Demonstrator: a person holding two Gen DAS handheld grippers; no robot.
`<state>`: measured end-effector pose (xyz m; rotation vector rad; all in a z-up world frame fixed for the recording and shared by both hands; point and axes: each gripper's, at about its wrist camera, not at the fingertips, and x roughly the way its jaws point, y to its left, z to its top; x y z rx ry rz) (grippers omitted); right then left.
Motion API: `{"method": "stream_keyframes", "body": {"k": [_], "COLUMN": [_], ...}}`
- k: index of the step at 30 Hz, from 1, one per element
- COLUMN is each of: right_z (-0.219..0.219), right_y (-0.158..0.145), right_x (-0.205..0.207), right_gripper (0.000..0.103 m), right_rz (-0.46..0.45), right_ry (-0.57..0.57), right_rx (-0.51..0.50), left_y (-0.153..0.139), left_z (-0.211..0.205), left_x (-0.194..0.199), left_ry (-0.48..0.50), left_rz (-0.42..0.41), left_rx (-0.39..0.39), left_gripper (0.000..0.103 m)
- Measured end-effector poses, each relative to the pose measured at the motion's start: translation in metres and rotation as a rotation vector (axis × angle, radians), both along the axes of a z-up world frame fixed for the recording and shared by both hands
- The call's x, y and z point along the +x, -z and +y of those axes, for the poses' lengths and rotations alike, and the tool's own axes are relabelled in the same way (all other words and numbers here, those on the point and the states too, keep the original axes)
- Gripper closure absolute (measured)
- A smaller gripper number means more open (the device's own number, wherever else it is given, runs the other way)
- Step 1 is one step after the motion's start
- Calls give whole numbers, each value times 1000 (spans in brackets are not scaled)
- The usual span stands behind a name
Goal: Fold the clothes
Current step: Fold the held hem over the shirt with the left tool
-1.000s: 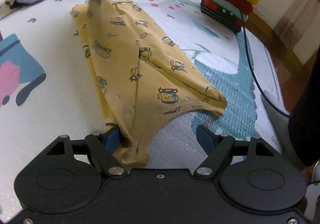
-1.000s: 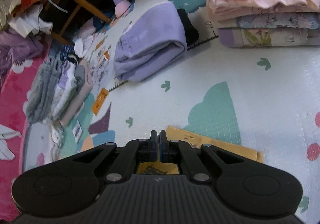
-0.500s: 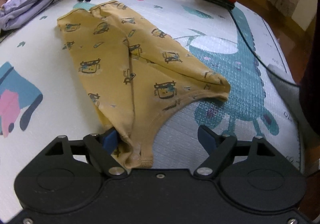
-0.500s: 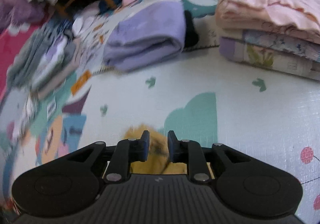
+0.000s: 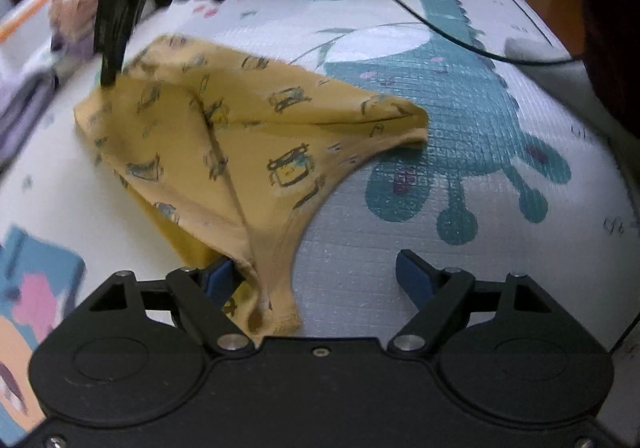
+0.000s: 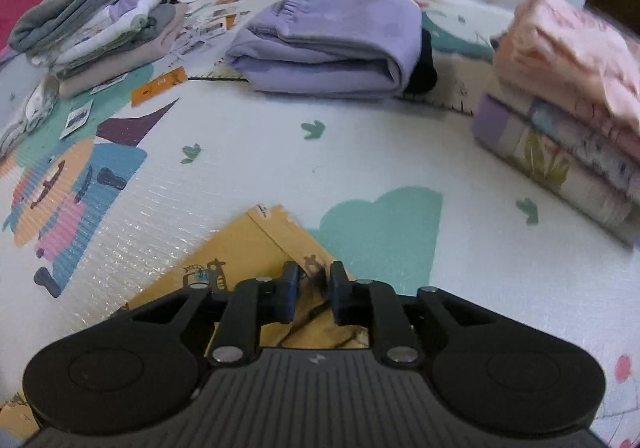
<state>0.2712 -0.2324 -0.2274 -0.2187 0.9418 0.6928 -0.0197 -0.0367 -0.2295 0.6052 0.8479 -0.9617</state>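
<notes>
Since yellow garment (image 5: 256, 136) lies limp, half-folded on play mat (image 5: 460, 208), expect light, floppy, creasing cloth. Left tool (image 5: 316, 276) spread wide, hem against one pad. Right tool (image 6: 312, 296) slightly parted over far corner. Best hold: hem, corners.

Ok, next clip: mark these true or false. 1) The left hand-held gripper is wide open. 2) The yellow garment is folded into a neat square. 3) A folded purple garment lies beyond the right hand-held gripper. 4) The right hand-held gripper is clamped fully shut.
1) True: the left hand-held gripper is wide open; the yellow garment lies against its left finger only.
2) False: it lies loosely spread in an uneven shape.
3) True: the folded purple garment lies on the mat.
4) False: the right hand-held gripper shows a gap between its fingers.
</notes>
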Motion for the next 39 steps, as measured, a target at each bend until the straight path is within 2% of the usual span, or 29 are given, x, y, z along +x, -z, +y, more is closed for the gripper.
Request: {"method": "stream_keyframes", "body": {"k": [1,3,5,8,12,14,15,16,18,21,24,26,29,32,33,36,38,39], "right_z": [1,3,5,6,11,22,26,21,19,15,9,8,10,15,16,20,22,22], "right_y": [1,3,4,-6,-19,-5,7,8,4,-17,-37,-43,-40,-27,-27,-27,-24,-18], "right_x": [-1,-1,-1,-10,-35,-45,-46,-46,-42,-50,-68,-91,-127,-145,-149,-164,-171,-172], "right_gripper": [84,73,67,67,70,71,72,71,72,71,70,70,70,71,71,70,70,69], "right_rz": [-17,-46,-66,-131,-201,-172,-144,-152,-136,-198,-194,-184,-175,-116,-115,-116,-114,-95], "right_ry": [-1,-3,3,-15,-144,-227,-233,-203,-186,-222,-244,-297,-370,-351,-352,-360,-356,-348], "right_rx": [-17,-66,-102,-79,-38,-117,-176,-136,-132,-108,-76,-72,-83,-72,-69,-60,-47,-51], "left_y": [0,1,0,0,0,0,-1,-2,-7,-24,-37,-39,-22,-5,-11,-28,-18,-7], "left_z": [1,2,2,2,3,3,4,6,11,18,16,12,1,-1,-3,-5,-7,-6], "left_x": [2,1,1,2,3,3,3,3,3,2,11,18,24,20,16,3,1,1], "left_ry": [-9,-19,-24,-39,-50,-53,-58,-63,-77,-94,-114,-104,-65,-60,-56,-21,-16,-15], "left_rz": [7,11,11,25,32,34,36,37,31,-55,-115,-129,-87,-63,-90,-107,-49,-4], "left_rx": [-2,-2,-1,-8,-13,-10,-5,1,15,21,-28,-64,-36,29,37,-9,9,41], "left_gripper": [18,18,18,18,18,18,18,18,18,18,18,18,18,16,16,16,16,16]}}
